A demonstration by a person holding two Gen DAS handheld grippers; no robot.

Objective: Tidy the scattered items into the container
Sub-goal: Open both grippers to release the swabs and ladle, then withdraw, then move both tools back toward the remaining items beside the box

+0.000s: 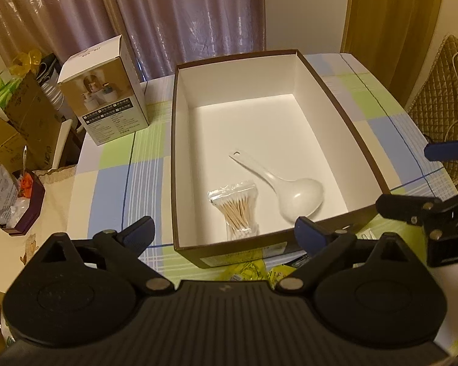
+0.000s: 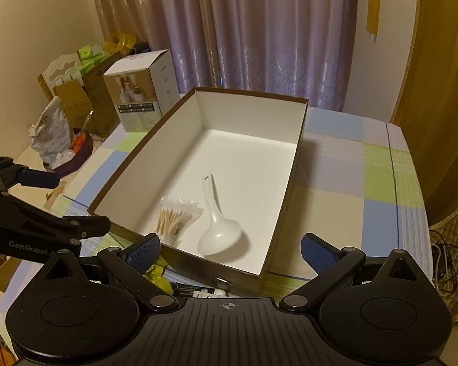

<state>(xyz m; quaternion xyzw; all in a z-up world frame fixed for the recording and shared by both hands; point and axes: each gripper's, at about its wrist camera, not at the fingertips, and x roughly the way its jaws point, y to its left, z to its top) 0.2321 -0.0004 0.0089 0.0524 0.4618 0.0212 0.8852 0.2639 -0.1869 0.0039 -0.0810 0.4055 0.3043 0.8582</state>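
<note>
An open brown box with a white inside (image 1: 180,152) (image 2: 293,167) stands on the checked tablecloth. In it lie a white plastic spoon (image 1: 293,196) (image 2: 218,231) and a clear bag of cotton swabs (image 1: 236,210) (image 2: 174,216). Yellow-green packets (image 1: 253,270) (image 2: 158,276) and small dark items (image 2: 198,291) lie on the cloth by the box's near wall, partly hidden. My left gripper (image 1: 226,233) is open and empty at the near wall. My right gripper (image 2: 230,250) is open and empty, also at the near wall.
A white product carton (image 1: 107,91) (image 2: 143,94) stands left of the box. Cardboard boxes and bags (image 1: 18,140) (image 2: 64,128) crowd the left side beyond the table edge. A quilted chair (image 1: 442,97) is at the right. Curtains hang behind.
</note>
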